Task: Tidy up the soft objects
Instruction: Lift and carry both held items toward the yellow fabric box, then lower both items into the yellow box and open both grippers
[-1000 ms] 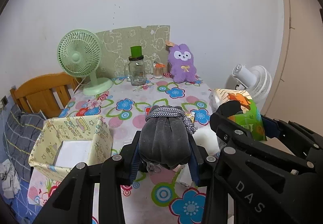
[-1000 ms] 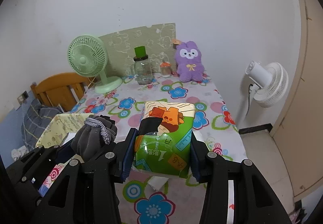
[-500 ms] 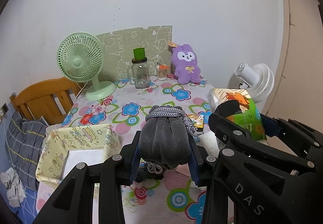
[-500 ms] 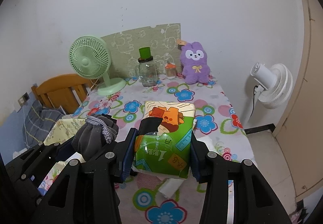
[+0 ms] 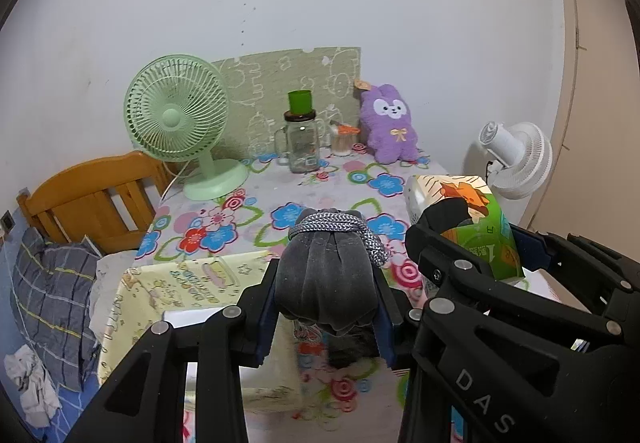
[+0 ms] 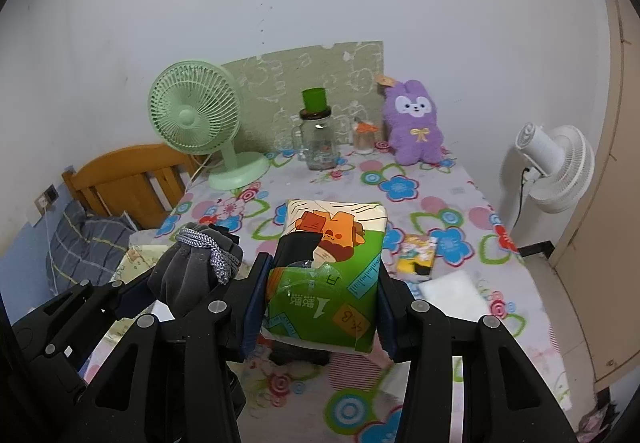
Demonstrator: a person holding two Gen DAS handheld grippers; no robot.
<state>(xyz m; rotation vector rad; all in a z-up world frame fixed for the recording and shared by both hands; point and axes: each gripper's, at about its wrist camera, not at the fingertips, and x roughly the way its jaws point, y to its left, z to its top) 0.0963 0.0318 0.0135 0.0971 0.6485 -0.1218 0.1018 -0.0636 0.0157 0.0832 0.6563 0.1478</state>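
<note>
The left gripper point(image 5: 326, 299) pinches a soft grey drawstring pouch point(image 5: 328, 283) above the yellow patterned box point(image 5: 168, 283), while the right gripper point(image 6: 320, 307) squeezes a light, slippery, green-wrapped tissue pack point(image 6: 326, 279) by its 2 sides over the table.

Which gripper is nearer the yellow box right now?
Left. The left gripper, holding the grey pouch, hangs right over the yellow box. The right gripper, holding the tissue pack, is farther off on the left gripper's far side.
</note>
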